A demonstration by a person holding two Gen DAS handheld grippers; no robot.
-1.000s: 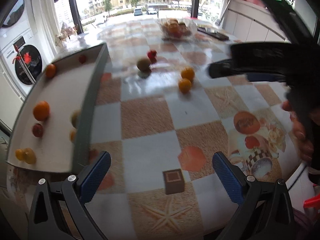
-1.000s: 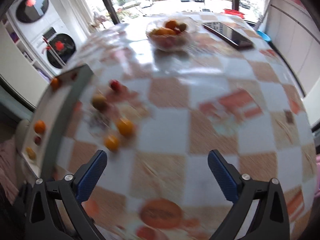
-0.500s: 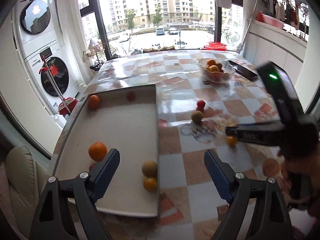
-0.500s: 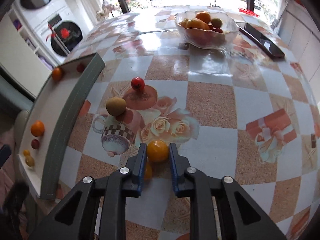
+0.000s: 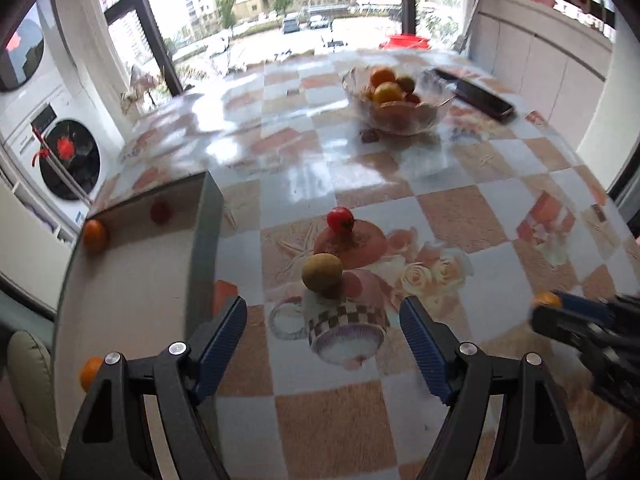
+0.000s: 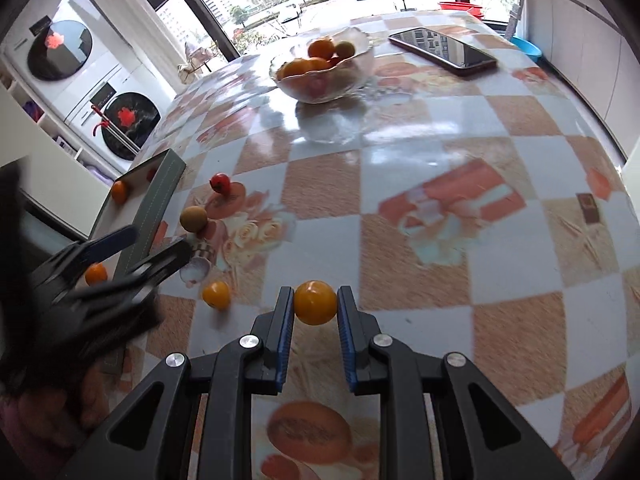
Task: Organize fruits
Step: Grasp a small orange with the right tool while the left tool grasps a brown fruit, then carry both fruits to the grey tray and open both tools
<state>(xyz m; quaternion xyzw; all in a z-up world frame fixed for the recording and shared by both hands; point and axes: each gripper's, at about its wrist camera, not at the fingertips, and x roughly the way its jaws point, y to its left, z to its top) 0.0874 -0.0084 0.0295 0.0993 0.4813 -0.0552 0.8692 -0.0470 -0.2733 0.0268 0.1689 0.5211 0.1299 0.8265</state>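
Orange fruit (image 6: 315, 302) pinched in right tool (image 6: 315, 312), pick done, carry to bowl (image 6: 362, 46) ahead likely next; left tool (image 5: 322, 330) closing, empty, brown fruit (image 5: 322, 271) just ahead.

Left tool (image 6: 132, 248) blurred; tray (image 5: 132, 280) edge-cut.

**Desk surface: contents**

Desk (image 6: 420, 152) with checkered, printed cover. Resting directly on it: glass fruit bowl (image 6: 324, 70), phone (image 6: 444, 51), grey-rimmed tray (image 6: 154, 210) at the left edge, red fruit (image 6: 220, 183), brown fruit (image 6: 193, 219), small orange fruit (image 6: 216, 294).
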